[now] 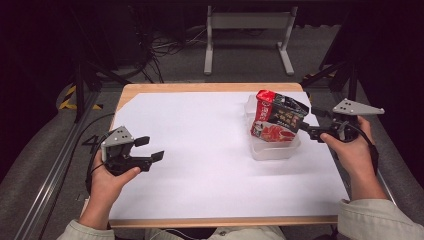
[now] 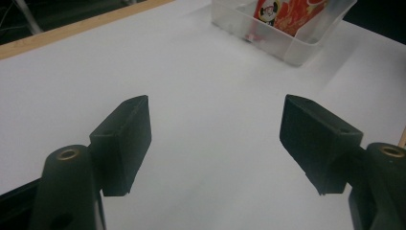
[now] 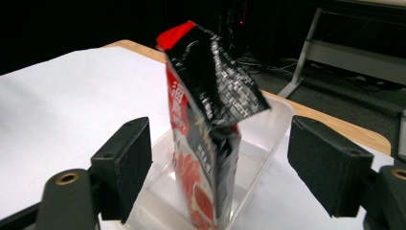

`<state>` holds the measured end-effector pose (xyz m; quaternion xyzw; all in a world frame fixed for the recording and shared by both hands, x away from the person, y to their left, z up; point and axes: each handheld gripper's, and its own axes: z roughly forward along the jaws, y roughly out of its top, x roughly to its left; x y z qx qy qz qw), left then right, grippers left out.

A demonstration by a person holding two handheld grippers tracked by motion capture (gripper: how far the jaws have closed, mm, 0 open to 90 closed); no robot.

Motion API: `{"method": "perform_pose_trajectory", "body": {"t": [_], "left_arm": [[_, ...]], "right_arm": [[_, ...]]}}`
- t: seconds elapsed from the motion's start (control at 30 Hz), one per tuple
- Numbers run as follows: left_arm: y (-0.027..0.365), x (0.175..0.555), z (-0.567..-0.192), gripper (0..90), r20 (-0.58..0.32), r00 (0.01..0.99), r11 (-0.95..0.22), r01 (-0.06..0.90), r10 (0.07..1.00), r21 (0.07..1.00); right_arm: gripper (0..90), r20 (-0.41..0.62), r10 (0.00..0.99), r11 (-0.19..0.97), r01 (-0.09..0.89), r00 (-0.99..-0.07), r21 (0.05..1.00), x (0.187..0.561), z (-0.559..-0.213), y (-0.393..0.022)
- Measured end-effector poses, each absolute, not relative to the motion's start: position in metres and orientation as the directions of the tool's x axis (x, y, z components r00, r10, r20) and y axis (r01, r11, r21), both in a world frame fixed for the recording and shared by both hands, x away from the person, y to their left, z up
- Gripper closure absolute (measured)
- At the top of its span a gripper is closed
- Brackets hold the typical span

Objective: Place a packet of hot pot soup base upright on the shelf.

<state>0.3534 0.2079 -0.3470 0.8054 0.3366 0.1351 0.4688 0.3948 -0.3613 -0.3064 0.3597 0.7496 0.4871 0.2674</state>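
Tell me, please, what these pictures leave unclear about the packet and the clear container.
- Packet: lower end cut off by the bottom edge in the right tool's view; its print is blurred.
- Clear container: far side cut off by the top edge in the left tool's view.
- Container floor: the packet hides it in the high view.

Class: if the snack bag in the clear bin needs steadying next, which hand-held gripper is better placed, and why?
Probably the right hand-held gripper: it is open right beside the bag in the bin. The left hand-held gripper is open far across the table.
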Motion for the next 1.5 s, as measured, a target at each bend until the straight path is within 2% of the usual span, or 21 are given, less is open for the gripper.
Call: {"method": "perform_pose_trajectory", "body": {"t": [0.23, 0.47, 0.83, 0.93, 1.1, 1.5], "left_arm": [[0.205, 0.347, -0.358, 27.0, -0.1, 0.743, -0.336, 0.414, 0.662, 0.846], [0.208, 0.34, -0.37, 26.2, -0.1, 0.745, -0.297, 0.381, 0.66, 0.876], [0.207, 0.339, -0.386, 26.7, -0.115, 0.756, -0.285, 0.377, 0.644, 0.881], [0.206, 0.34, -0.389, 26.7, -0.109, 0.757, -0.295, 0.377, 0.644, 0.878], [0.207, 0.341, -0.395, 26.7, -0.122, 0.751, -0.288, 0.391, 0.649, 0.874], [0.205, 0.343, -0.402, 26.4, -0.116, 0.759, -0.31, 0.393, 0.641, 0.866]], "right_arm": [[24.1, -0.009, 0.724, 0.27, 0.272, -0.69, 0.924, 0.368, -0.319, -0.347], [24.0, -0.018, 0.669, 0.31, 0.258, -0.743, 0.915, 0.357, -0.343, -0.326], [22.5, 0.048, 0.648, 0.286, 0.301, -0.76, 0.91, 0.359, -0.386, -0.309], [20.6, 0.04, 0.659, 0.247, 0.266, -0.751, 0.932, 0.358, -0.396, -0.304], [22.4, 0.008, 0.649, 0.25, 0.223, -0.761, 0.942, 0.35, -0.397, -0.3], [22.9, 0.02, 0.621, 0.356, 0.305, -0.784, 0.883, 0.347, -0.427, -0.287]]}}
